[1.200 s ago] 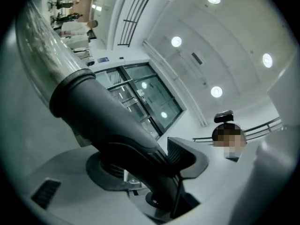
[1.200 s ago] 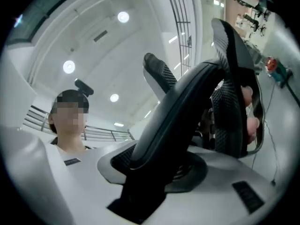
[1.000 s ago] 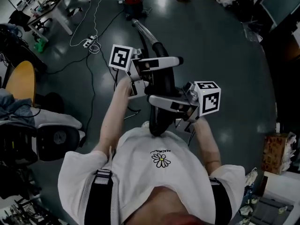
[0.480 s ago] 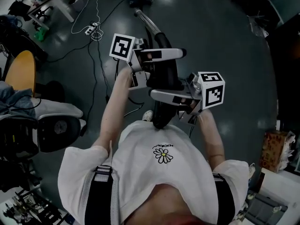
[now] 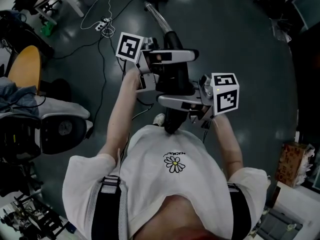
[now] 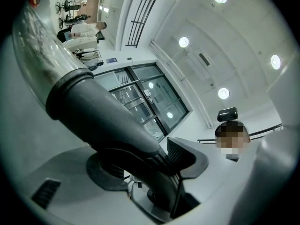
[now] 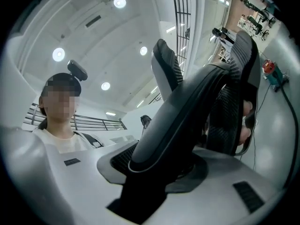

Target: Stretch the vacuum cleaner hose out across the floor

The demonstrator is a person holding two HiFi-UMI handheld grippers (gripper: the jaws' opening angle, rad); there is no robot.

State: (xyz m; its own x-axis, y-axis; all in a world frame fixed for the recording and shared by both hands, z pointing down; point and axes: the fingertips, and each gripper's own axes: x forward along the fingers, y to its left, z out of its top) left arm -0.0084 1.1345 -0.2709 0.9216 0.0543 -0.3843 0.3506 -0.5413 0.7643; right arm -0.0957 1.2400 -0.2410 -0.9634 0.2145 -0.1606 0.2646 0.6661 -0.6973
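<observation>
1. Between both sets of fingers, at the person's chest: one dark curved handle (image 5: 175,81) on the end of one hose (image 5: 159,21).
2. Count: left gripper (image 5: 167,66) and right gripper (image 5: 184,106), two; red vacuum cleaner (image 7: 268,67), one; power strip (image 5: 104,25), one.
3. Left fingers (image 6: 180,154): spread wide, clamped on the handle's thick cuff. Clear ribbed hose runs on past the fingertips.
4. Right fingers (image 7: 165,71): about half spread, pinching the handle's thinner stretch.
5. Beyond the left fingers, the hose slopes down to the floor (image 5: 240,44), toward the cleaner.
</observation>
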